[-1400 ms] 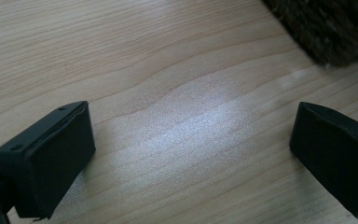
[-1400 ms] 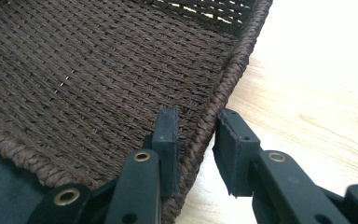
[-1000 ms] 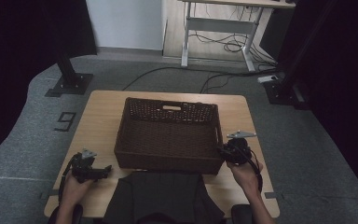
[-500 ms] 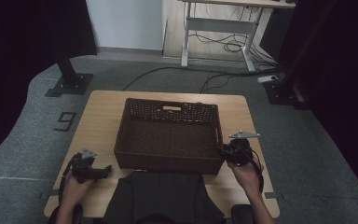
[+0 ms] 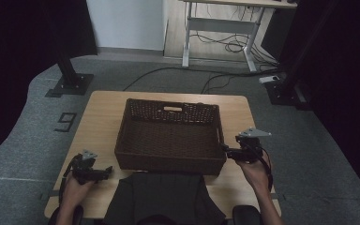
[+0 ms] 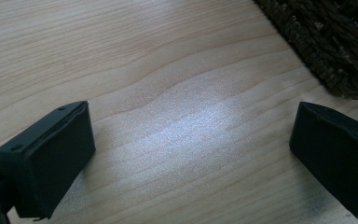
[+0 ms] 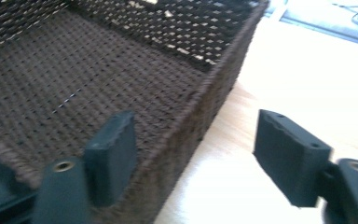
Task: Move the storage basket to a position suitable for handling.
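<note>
A dark brown wicker basket (image 5: 168,164) stands in the middle of the light wooden table (image 5: 101,117). My right gripper (image 5: 226,151) is at the basket's right wall. In the right gripper view the right gripper (image 7: 198,140) has one jaw inside the basket (image 7: 121,70) and the other over the table (image 7: 284,79), with the wall between them untouched. Its jaws have just been opening. My left gripper (image 5: 106,172) rests low over the table left of the basket's near corner. In the left gripper view the left gripper (image 6: 191,149) stands wide open over bare wood (image 6: 144,70), the basket corner (image 6: 326,42) just beyond.
Bare strips of table run along both sides of the basket. A person's dark clothing (image 5: 164,199) covers the table's front edge. On the floor are a black stand base (image 5: 70,84), a "9" mark (image 5: 65,122), cables and a desk frame (image 5: 220,28) farther back.
</note>
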Motion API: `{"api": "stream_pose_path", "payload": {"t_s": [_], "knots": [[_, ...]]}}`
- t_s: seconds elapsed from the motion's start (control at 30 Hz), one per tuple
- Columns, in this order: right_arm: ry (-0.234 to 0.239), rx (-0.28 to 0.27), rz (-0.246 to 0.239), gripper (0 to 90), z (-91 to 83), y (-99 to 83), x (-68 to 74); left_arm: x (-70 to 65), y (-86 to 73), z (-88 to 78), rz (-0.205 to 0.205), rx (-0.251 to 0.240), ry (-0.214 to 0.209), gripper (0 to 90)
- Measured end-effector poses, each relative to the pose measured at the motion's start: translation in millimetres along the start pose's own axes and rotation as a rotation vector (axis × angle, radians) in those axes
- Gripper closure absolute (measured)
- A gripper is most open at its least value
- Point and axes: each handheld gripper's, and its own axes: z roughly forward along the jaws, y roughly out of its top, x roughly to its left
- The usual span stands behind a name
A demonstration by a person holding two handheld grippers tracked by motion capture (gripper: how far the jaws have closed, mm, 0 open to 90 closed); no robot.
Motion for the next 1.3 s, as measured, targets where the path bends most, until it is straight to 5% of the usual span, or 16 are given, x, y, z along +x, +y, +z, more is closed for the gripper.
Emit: {"api": "stream_pose_path", "payload": {"t_s": [0.13, 0.37, 1.3], "knots": [[-0.044, -0.018, -0.001, 13.1, -4.0, -5.5, -12.6, -0.2, -0.4, -0.5, 0.003, 0.002, -0.001, 0.0], [-0.046, -0.015, 0.008, 0.0, -6.7, -19.2, -27.4, -1.4, -1.7, -1.6, 0.004, 0.002, -0.002, 0.0], [-0.055, 0.067, 0.125, 0.0, 27.0, -92.6, -27.1, -3.6, -3.7, -3.4, -0.035, 0.0, 0.028, 0.0]]}}
